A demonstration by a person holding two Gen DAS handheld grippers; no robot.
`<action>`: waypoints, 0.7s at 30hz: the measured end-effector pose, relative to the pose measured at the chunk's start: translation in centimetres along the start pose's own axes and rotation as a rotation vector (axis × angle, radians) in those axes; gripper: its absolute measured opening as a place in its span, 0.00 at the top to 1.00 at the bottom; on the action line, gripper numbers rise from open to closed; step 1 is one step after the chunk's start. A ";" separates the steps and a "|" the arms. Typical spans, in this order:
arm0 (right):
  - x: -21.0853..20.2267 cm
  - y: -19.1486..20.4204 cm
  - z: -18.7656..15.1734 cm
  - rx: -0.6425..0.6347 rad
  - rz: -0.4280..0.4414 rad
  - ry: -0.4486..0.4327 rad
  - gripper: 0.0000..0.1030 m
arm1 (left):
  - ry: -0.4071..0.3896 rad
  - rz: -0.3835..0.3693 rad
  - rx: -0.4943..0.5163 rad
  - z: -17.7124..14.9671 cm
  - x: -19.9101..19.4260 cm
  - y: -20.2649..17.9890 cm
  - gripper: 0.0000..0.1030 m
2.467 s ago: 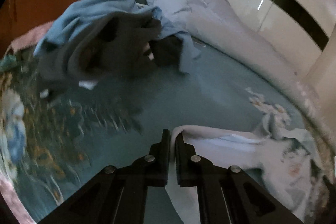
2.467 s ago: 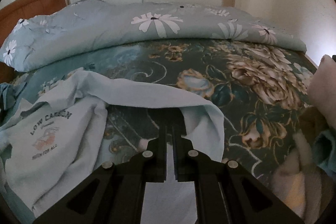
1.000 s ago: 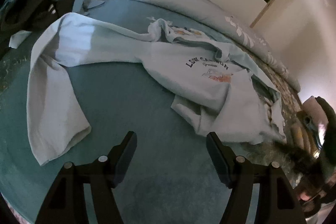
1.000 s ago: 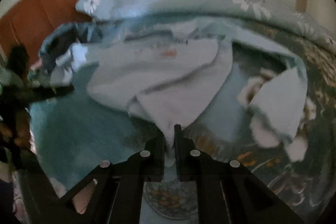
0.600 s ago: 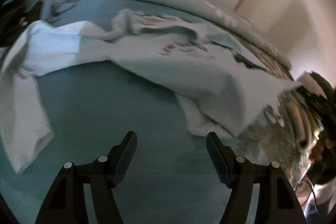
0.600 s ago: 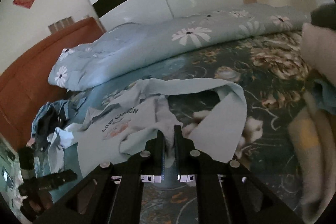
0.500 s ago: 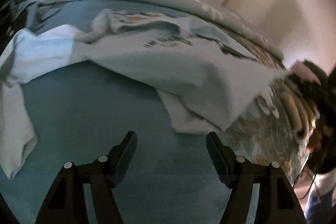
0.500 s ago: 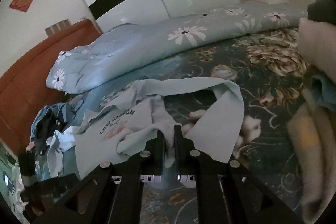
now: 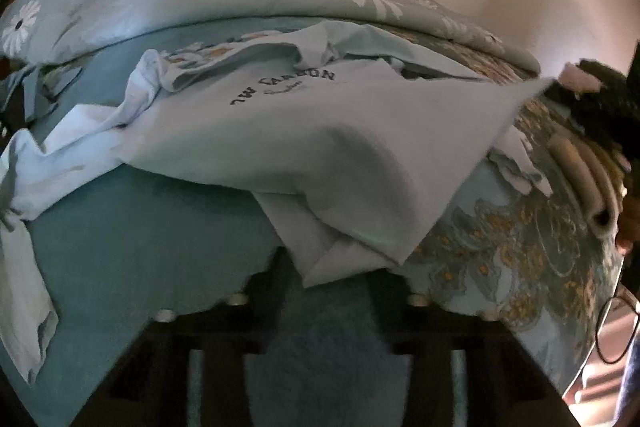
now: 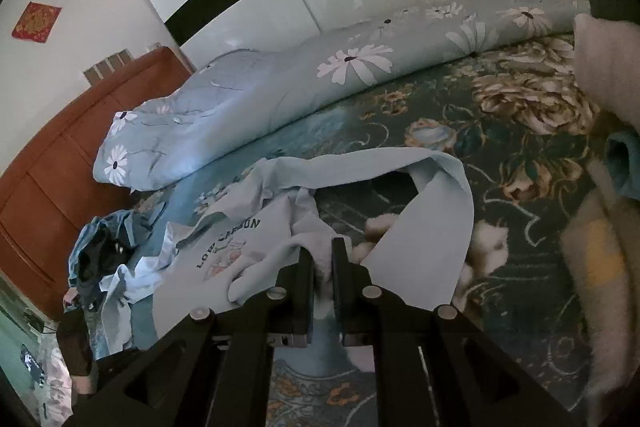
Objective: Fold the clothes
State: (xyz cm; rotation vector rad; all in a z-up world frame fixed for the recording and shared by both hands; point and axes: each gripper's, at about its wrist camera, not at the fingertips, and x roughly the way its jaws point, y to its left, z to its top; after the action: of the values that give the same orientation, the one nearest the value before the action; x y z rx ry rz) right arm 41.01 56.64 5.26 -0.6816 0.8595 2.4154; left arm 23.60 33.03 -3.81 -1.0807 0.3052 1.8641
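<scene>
A pale blue sweatshirt (image 9: 320,131) with dark lettering lies rumpled on the bed; it also shows in the right wrist view (image 10: 248,247). My left gripper (image 9: 328,267) is open, its jaws wide apart, and a lower corner of the sweatshirt hangs down between them. My right gripper (image 10: 322,263) is shut on a fold of the sweatshirt hem and holds it pulled taut off the bed. One sleeve (image 10: 432,203) loops out to the right.
The bed (image 10: 500,131) has a teal floral cover. A rolled daisy-print quilt (image 10: 320,75) lies along the far side. A heap of dark and blue clothes (image 10: 104,247) sits by the wooden headboard (image 10: 52,155). Folded cream and blue items (image 10: 608,187) lie at right.
My left gripper has moved in low under the sweatshirt's lower corner, still open. My right gripper stays shut on the hem and has shifted little.
</scene>
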 end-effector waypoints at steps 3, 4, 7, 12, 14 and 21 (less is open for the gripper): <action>0.1 0.0 -0.2 -0.003 -0.002 0.006 0.92 | -0.040 -0.049 -0.062 0.2 -1.3 1.2 0.91; 0.1 0.1 -0.2 -0.010 -0.002 0.004 0.92 | -0.055 -0.067 -0.083 0.2 -1.7 1.6 0.91; -0.3 0.8 -0.5 -0.038 0.008 -0.004 0.92 | -0.098 -0.115 -0.131 0.9 -3.7 3.0 0.92; -1.4 2.8 -0.7 -0.108 0.058 -0.015 0.92 | -0.167 -0.159 -0.195 2.8 -7.9 5.8 0.92; -1.8 3.8 -0.6 -0.131 0.082 -0.020 0.92 | -0.191 -0.190 -0.227 3.0 -9.4 7.0 0.92; 1.7 3.0 -1.0 -0.096 0.069 0.066 0.92 | -0.120 -0.115 -0.370 2.4 -7.9 12.8 0.92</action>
State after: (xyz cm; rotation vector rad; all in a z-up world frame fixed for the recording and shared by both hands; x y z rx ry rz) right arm 38.22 54.34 4.88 -0.7831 0.8092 2.5219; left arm 13.27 22.87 0.95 -1.1960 -0.1768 1.9152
